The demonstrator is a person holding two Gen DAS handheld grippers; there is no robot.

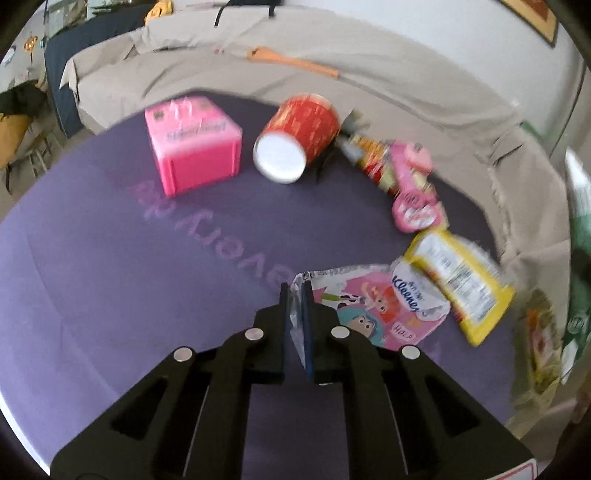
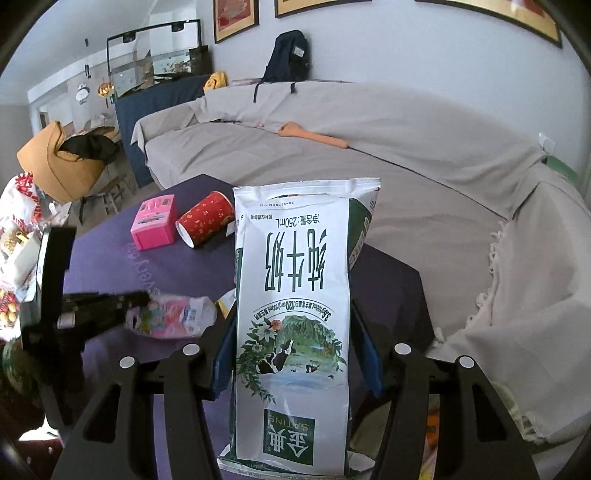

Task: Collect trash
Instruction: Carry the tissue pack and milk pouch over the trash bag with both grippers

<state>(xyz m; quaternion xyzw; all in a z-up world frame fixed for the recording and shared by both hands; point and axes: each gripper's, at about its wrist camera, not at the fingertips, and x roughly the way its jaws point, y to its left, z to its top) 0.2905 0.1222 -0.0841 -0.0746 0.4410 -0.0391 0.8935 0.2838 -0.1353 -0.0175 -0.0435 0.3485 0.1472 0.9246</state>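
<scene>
A home living room. A long sofa (image 2: 332, 155) under a beige cover is the landmark: framed pictures (image 2: 236, 16) hang on the wall above it, a dark backpack (image 2: 288, 55) rests on its back, a purple tabletop (image 2: 155, 266) stands before it, and a glass tank (image 2: 159, 62) stands beyond its far end.

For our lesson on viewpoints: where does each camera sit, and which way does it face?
Left wrist: behind the left gripper, angled down at the purple table; its black fingers pinch the pink cartoon tissue wrapper.
Right wrist: behind the right gripper, facing the grey sofa; its fingers flank a white-green milk carton.
Shared: pink plastic box, tipped red paper cup, wrapper, left gripper.
</scene>
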